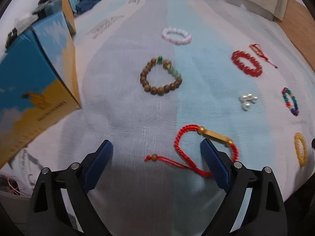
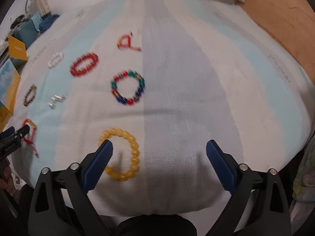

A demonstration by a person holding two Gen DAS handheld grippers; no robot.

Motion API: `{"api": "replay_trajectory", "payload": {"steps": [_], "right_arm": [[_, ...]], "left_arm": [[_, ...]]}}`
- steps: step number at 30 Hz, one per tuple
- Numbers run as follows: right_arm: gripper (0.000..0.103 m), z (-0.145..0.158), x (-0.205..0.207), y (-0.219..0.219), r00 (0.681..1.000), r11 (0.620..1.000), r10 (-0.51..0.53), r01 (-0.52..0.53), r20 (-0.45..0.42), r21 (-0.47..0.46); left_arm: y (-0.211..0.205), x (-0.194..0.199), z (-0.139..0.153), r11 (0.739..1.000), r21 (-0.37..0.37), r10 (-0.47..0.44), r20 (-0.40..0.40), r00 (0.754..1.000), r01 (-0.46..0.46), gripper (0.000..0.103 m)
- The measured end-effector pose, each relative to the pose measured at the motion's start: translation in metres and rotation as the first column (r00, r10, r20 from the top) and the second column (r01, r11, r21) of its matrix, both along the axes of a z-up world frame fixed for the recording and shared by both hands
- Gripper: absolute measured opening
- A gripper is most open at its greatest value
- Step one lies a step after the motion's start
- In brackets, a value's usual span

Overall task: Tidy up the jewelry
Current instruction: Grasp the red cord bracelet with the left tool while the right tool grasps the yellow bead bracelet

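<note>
Both grippers hang wide and empty over the striped cloth (image 2: pixel 177 78): the left gripper (image 1: pixel 156 147) above the red cord bracelet (image 1: pixel 178 137), the right gripper (image 2: pixel 159 147) beside the yellow bead bracelet (image 2: pixel 133 147), bare cloth stretching rightward toward its edge.

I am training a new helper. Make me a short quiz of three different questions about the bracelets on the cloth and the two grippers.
1. True or false: the left gripper already grips the red cord bracelet.
2. Which bracelet lies nearest the right gripper? A yellow, B multicolour, C brown.
3. What stands beside the brown bead bracelet, at the cloth's edge?

Key: 1 false, fingers open. 2 A, the yellow bracelet. 3 a blue and yellow box.
</note>
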State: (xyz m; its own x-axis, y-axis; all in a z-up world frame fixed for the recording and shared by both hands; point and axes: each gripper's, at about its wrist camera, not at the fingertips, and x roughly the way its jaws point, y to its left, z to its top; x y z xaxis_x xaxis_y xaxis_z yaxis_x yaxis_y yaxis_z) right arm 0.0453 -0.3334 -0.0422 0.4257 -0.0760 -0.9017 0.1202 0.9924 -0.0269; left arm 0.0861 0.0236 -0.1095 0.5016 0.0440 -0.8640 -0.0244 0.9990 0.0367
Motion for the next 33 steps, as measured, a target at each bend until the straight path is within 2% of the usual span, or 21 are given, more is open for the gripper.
{"api": "replay_trajectory", "payload": {"steps": [4, 7, 13, 14, 16, 18, 22, 27, 33], "right_arm": [[0.082, -0.029, 0.006, 0.0, 0.997, 1.0, 0.017, -0.015, -0.069, 0.023], [0.079, -0.035, 0.005, 0.005, 0.998, 1.0, 0.028, -0.028, -0.062, 0.0], [0.049, -0.031, 0.002, 0.015, 0.993, 0.996, 0.093, -0.094, -0.066, -0.005], [0.041, -0.03, 0.002, 0.016, 0.993, 0.995, 0.097, -0.098, -0.069, -0.009], [0.029, -0.029, 0.002, 0.016, 0.992, 0.995, 0.097, -0.098, -0.076, -0.009], [0.011, -0.028, 0.002, 0.014, 0.992, 0.996, 0.09, -0.091, -0.083, -0.005], [0.009, -0.026, 0.003, 0.011, 0.994, 0.997, 0.078, -0.076, -0.083, 0.021], [0.009, -0.017, 0.002, 0.008, 0.995, 0.996, 0.074, -0.072, -0.059, 0.05], [0.009, 0.007, -0.003, 0.008, 0.997, 0.993, 0.075, -0.075, 0.002, 0.09]], "left_arm": [[-0.007, 0.002, -0.006, 0.999, 0.041, -0.022, 0.029, 0.999, 0.021, 0.087], [-0.007, 0.001, -0.007, 0.999, 0.028, -0.03, 0.033, 0.999, 0.029, 0.082], [-0.01, -0.004, -0.004, 0.999, 0.033, -0.044, 0.03, 0.999, 0.043, 0.06], [-0.009, -0.005, -0.003, 0.999, 0.029, -0.046, 0.028, 0.999, 0.045, 0.057], [-0.007, -0.007, -0.001, 0.999, 0.032, -0.044, 0.024, 0.999, 0.043, 0.038], [-0.005, -0.008, 0.001, 0.998, 0.037, -0.052, 0.016, 0.999, 0.052, 0.027], [-0.001, -0.011, 0.006, 0.996, 0.029, -0.079, -0.003, 0.997, 0.079, 0.009], [0.001, -0.012, 0.018, 0.995, 0.02, -0.101, -0.007, 0.995, 0.101, 0.005], [-0.004, -0.016, 0.039, 0.993, 0.003, -0.12, 0.016, 0.993, 0.12, 0.002]]}}
